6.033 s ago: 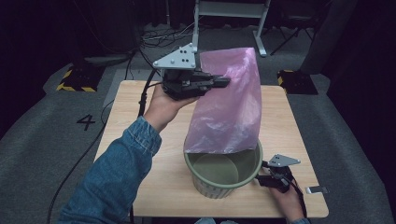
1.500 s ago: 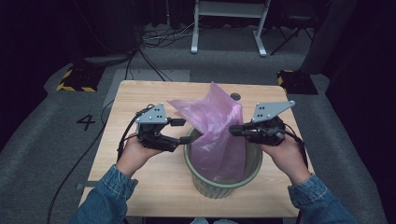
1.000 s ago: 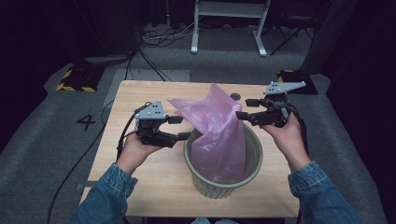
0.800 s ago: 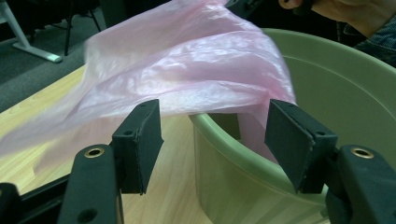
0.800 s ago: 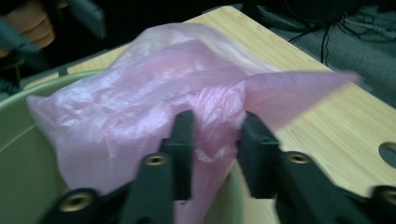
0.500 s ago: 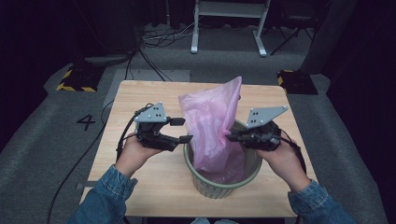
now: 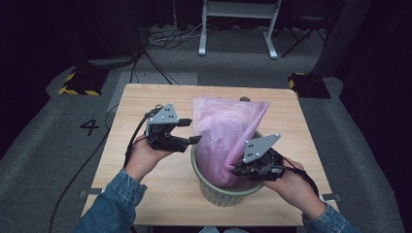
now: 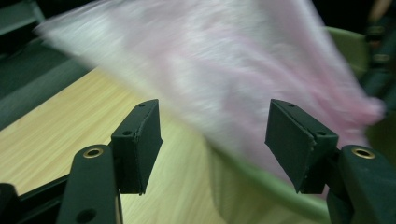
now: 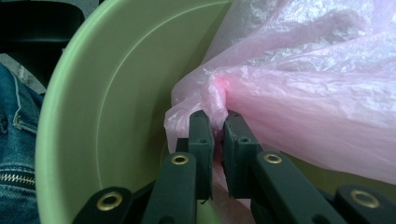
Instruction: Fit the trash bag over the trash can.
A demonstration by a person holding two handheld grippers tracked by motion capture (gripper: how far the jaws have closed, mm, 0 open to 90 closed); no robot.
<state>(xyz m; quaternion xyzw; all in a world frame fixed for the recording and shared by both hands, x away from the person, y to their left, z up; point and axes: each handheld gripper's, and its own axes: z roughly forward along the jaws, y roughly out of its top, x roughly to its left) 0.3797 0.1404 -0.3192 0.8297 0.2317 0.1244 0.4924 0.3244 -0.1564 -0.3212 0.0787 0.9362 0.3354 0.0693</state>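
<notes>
A pink plastic bag (image 7: pixel 224 133) stands with its lower end inside a green bin (image 7: pixel 221 193) near the table's front edge. My right gripper (image 7: pixel 235 171) is shut on a bunched fold of the pink bag (image 9: pixel 299 93), down inside the green bin (image 9: pixel 107 107). My left gripper (image 7: pixel 195 131) is open just left of the bag, with nothing between its jaws. In the left gripper view the pink bag (image 8: pixel 233 74) lies blurred beyond the open jaws, over the rim of the bin (image 8: pixel 261 182).
The wooden table (image 7: pixel 141 107) has free room on its left and far sides. A small dark object (image 7: pixel 245 99) peeks out behind the bag's top. A metal stand (image 7: pixel 238 19) and cables lie on the floor beyond the table.
My right gripper has moved down and toward the front, carrying the bag's edge into the bin. The bag's top has spread wider. My left gripper has stayed beside the bag, open.
</notes>
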